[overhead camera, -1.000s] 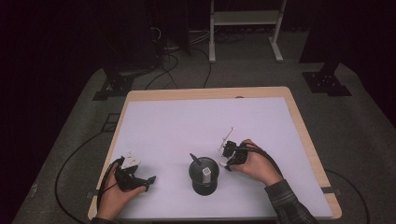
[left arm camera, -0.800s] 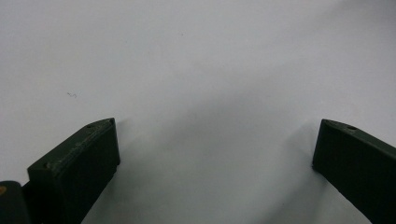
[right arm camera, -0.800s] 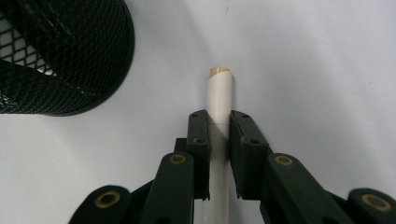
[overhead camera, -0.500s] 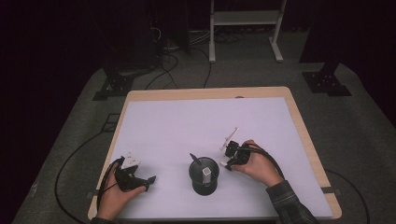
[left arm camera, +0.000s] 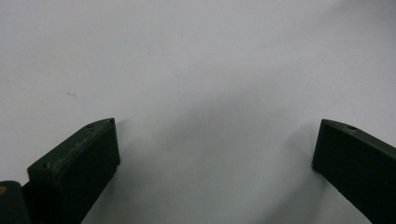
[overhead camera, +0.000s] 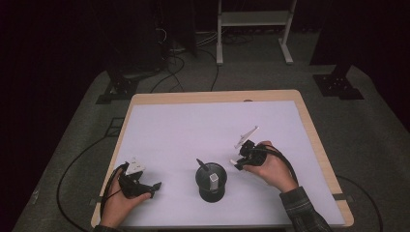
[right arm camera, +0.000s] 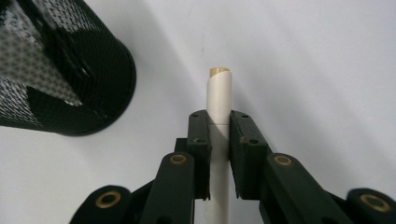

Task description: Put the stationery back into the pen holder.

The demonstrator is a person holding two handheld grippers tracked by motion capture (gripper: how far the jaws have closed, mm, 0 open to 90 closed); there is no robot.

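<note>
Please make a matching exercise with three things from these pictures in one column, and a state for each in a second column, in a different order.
Things:
1. left gripper
2. right gripper
3. black mesh cup

States:
A. stands upright on the table between the two hands
B. jaws wide apart, nothing between them
C. jaws closed on a white stick

Pairs: 1-B, 2-C, 3-A
</note>
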